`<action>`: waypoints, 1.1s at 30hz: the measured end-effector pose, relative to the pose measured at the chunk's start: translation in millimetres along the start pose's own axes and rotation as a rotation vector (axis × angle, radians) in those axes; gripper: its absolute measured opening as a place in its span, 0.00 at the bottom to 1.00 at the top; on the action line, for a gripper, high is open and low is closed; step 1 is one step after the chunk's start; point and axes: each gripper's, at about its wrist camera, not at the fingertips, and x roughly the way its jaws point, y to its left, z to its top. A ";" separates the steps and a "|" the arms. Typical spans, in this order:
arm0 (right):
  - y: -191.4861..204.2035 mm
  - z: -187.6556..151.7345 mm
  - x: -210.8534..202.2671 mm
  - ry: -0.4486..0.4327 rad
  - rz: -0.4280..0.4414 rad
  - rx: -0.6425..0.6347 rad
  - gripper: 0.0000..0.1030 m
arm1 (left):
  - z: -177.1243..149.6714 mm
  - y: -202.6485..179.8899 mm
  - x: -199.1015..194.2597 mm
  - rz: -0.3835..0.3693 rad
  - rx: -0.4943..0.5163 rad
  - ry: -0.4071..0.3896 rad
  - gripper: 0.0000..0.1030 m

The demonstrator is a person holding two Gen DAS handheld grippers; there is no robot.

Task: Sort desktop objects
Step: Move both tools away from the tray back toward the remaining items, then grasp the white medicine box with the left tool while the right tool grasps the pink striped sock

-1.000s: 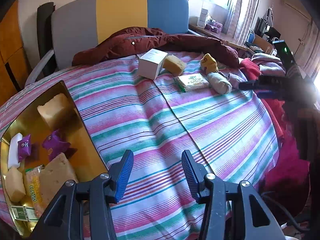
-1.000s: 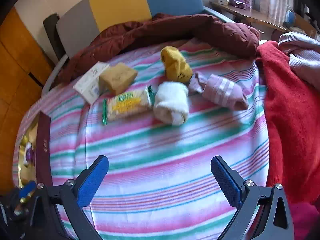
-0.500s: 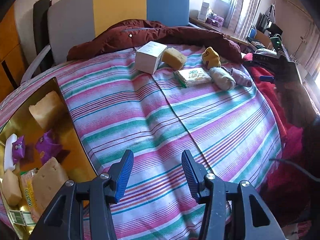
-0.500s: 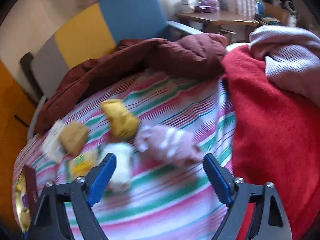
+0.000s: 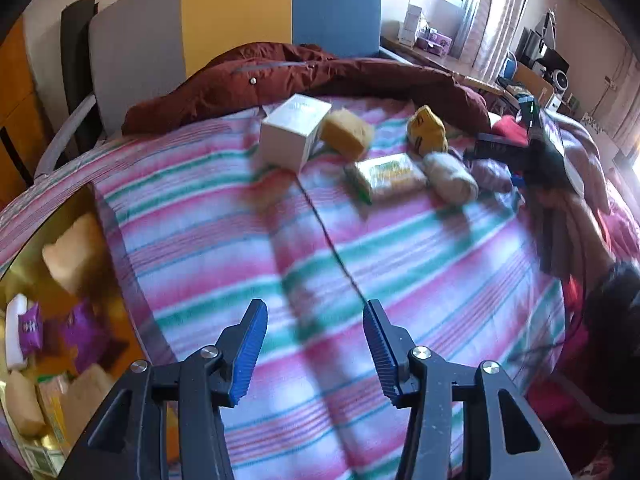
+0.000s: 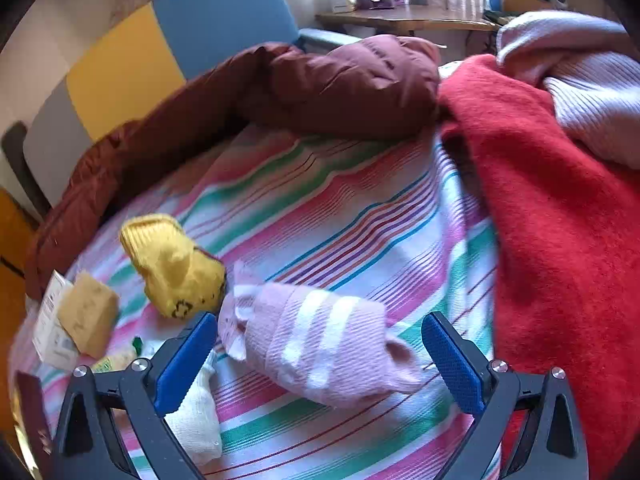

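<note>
Hanging over the striped bedsheet [image 5: 420, 248], the left claw [image 5: 314, 346] has its blue pads parted about halfway, with only bare sheet between them and nothing touched. To its left an open gold box [image 5: 86, 216] lies on the bed's edge, already loaded with sponges, purple packets [image 5: 30, 326] and wrapped snacks. A wide stretch of free sheet runs from this claw up to the cluster at the far side: a white carton [image 5: 292, 136], a yellow sponge [image 5: 347, 134] touching it, a green-edged snack pack [image 5: 390, 172], a yellow sock roll [image 5: 428, 130] and a white sock roll [image 5: 450, 178]. Behind them a maroon quilted jacket [image 5: 304, 76] borders the sheet below the headboard [image 5: 236, 12]. Further right, the right claw [image 6: 320, 354] stands wide open, its pads straddling a pink sock roll [image 6: 320, 350] with white stripes that lies on the sheet; neither pad appears to press it, though the left pad is just beside the roll's end. The yellow sock roll sits just beyond that pad, and the white sock roll shows under the claw's left finger. On the right a red blanket [image 6: 560, 220] hems the roll in closely, with a lilac ribbed knit [image 6: 580, 92] piled above it.
</note>
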 end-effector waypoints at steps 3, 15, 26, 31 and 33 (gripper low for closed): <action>-2.5 -0.1 1.5 0.008 -0.017 0.004 0.99 | 16.1 -0.5 1.2 0.008 0.000 -0.028 0.49; 6.7 3.3 0.2 0.057 -0.018 -0.079 0.46 | 82.3 9.4 33.4 0.070 0.076 -0.028 0.51; 9.1 4.7 1.1 0.074 -0.013 -0.101 0.49 | 142.6 -5.7 86.9 0.120 0.365 -0.010 0.77; 11.0 6.5 0.4 0.082 -0.014 -0.112 0.49 | 158.5 -5.4 110.3 0.131 0.408 0.024 0.80; 11.2 7.3 0.6 0.086 -0.012 -0.112 0.51 | 165.6 -1.3 123.0 0.121 0.397 0.051 0.80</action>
